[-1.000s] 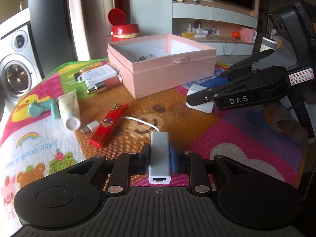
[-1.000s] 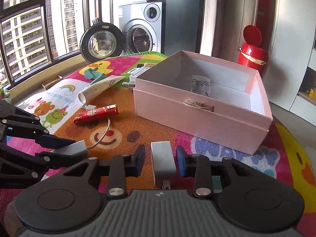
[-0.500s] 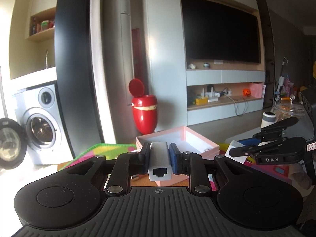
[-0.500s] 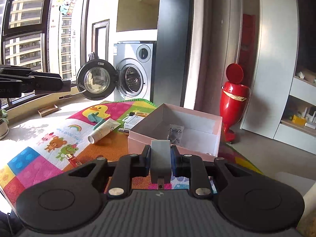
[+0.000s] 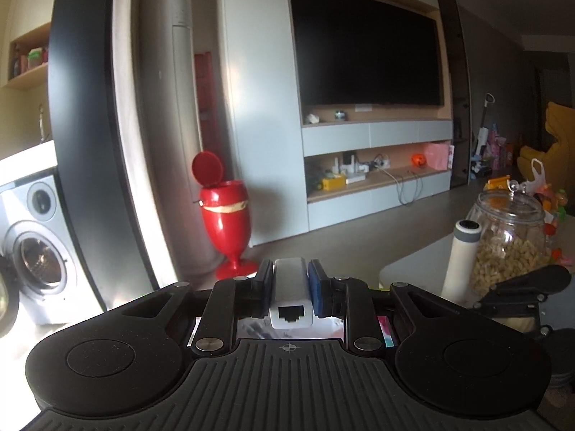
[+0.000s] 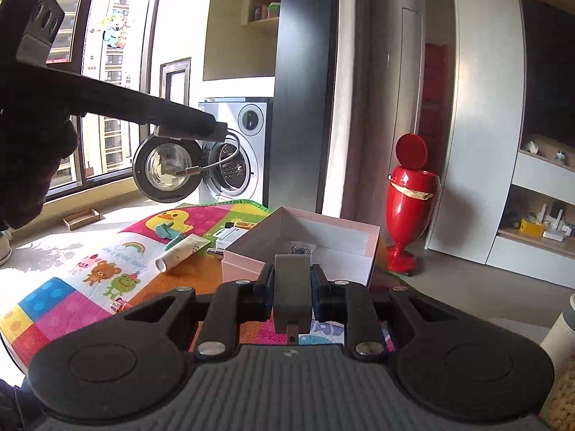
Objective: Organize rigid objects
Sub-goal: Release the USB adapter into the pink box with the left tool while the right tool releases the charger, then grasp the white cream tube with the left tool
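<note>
My left gripper [image 5: 289,269] is shut on a white network adapter [image 5: 290,296], lifted high so the mat is out of its view. From the right wrist view the left gripper [image 6: 212,130] shows at upper left, with the adapter's cable [image 6: 219,161] dangling from it. My right gripper [image 6: 291,273] is shut on a grey charger block [image 6: 291,287], held above the mat in front of the open pink box [image 6: 305,248]. On the colourful mat [image 6: 90,287] lie a white tube [image 6: 181,253], a teal item [image 6: 167,231] and a red lighter [image 6: 118,305].
A red bin [image 6: 409,201] stands behind the box on the floor. A washing machine with its door open [image 6: 230,158] is at the back. A glass jar of nuts [image 5: 510,244] and a white cylinder [image 5: 461,255] stand at the right.
Both grippers have risen well above the mat with their objects. The left one has tilted up toward the room; its cable now hangs free.
</note>
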`<state>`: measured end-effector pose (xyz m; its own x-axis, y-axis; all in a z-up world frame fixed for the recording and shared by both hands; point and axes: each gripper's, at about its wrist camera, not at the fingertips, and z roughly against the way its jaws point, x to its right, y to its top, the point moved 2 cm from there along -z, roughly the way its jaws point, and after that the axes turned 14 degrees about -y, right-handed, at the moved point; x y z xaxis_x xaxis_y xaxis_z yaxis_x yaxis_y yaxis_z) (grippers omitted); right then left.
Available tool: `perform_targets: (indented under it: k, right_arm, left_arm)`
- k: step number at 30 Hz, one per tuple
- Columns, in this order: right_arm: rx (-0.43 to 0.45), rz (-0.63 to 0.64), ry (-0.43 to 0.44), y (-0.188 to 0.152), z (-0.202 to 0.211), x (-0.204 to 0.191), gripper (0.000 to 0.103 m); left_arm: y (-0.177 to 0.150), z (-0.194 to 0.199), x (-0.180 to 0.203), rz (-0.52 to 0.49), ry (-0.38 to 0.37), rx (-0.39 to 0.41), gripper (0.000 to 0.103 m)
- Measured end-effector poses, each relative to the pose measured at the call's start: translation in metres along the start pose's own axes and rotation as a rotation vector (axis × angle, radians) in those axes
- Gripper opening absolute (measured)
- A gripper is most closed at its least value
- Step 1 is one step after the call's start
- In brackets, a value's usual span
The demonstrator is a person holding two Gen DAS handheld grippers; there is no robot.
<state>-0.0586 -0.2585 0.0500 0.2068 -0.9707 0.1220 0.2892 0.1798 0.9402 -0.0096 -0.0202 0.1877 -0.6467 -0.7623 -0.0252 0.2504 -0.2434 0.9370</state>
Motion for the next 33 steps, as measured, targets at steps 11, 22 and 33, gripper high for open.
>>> perform_targets:
  k: [11,22,33]
  right_arm:
    - [-0.136,-0.073,-0.086,-0.012,-0.064,0.035,0.02]
    - [-0.118,-0.285,-0.036,0.09,-0.165,0.051,0.029]
    - [-0.181,-0.007,-0.053,0.046,-0.169,-0.023,0.052]
  left_arm:
    - [-0.035,-0.085,-0.097,0.385,0.061,0.05,0.028]
    - [-0.152,-0.009,-0.105,0.405,0.203,-0.147,0.028]
    - [-0.204,0.032,-0.136,0.541,0.306,-0.181,0.028]
